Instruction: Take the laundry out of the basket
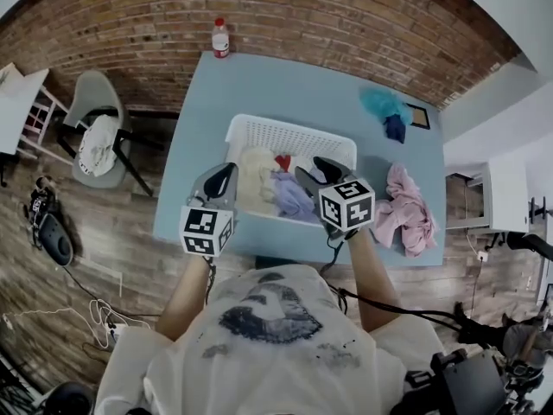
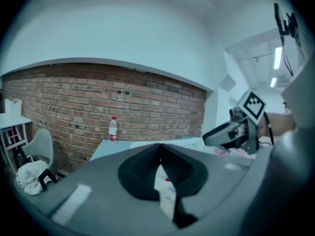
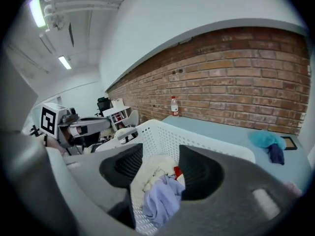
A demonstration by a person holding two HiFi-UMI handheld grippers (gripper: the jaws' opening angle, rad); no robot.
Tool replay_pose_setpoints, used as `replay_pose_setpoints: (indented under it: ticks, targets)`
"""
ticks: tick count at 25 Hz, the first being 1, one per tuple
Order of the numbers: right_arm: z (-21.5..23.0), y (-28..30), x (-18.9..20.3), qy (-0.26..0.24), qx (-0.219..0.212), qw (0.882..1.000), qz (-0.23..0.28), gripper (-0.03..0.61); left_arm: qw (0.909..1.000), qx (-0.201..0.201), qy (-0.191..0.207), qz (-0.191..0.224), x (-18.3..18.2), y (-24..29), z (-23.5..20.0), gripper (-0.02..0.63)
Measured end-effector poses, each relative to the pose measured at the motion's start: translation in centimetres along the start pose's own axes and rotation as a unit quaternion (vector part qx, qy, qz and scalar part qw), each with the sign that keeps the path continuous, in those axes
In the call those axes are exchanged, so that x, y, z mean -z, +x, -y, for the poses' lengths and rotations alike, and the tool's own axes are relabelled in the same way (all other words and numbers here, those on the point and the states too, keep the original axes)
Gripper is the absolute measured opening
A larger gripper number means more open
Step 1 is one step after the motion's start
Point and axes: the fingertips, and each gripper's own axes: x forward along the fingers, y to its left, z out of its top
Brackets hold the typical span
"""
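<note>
While a pink garment (image 1: 406,210) and teal cloth (image 1: 384,104) lie out on the counter (image 1: 285,85), the basket (image 1: 289,137) holds cream cloth (image 1: 255,175), lavender cloth (image 1: 294,195) and a red scrap (image 1: 282,161); task judged partly done. Left claw (image 2: 158,149): closed, empty. Right claw (image 3: 160,156): partly open, empty, above the lavender cloth.

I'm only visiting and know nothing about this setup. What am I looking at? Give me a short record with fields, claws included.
Place: blue table by a brick wall
Container: white basket on the table, holding laundry
In basket: cream garment, lavender garment, small red item
Out on the table: pink clothes right of the basket; teal cloth and dark blue cloth further back
Left claw: shut, empty, at the basket's left side
Right claw: open, gripping nothing, above the lavender garment
Also: bottle at the far edge
</note>
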Motion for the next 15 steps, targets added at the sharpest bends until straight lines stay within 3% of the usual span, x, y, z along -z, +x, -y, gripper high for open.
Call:
replay_pose_setpoints:
  ticks: [3, 5, 11, 15]
  targets:
    - [-0.4, 2.2, 0.4, 0.003, -0.068, 0.996, -0.061, 0.404, 1.0000, -0.002, -0.009, -0.004, -0.1, 1.3, -0.7, -0.009]
    - [-0.8, 3.7, 0.8, 0.006, -0.107, 0.989, -0.097, 0.484, 0.9999, -0.002, -0.014, -0.007, 0.0, 2.0, -1.1, -0.009]
    - [-1.2, 7.3, 3.4, -0.046, -0.165, 0.967, -0.188, 0.551, 0.9996, 0.001, -0.024, -0.017, 0.2, 4.1, -1.5, -0.009]
    - [-1.8, 8.5, 6.3, -0.121, -0.212, 0.937, -0.251, 0.574, 0.9994, -0.001, -0.024, -0.026, 0.1, 5.2, -1.9, -0.009]
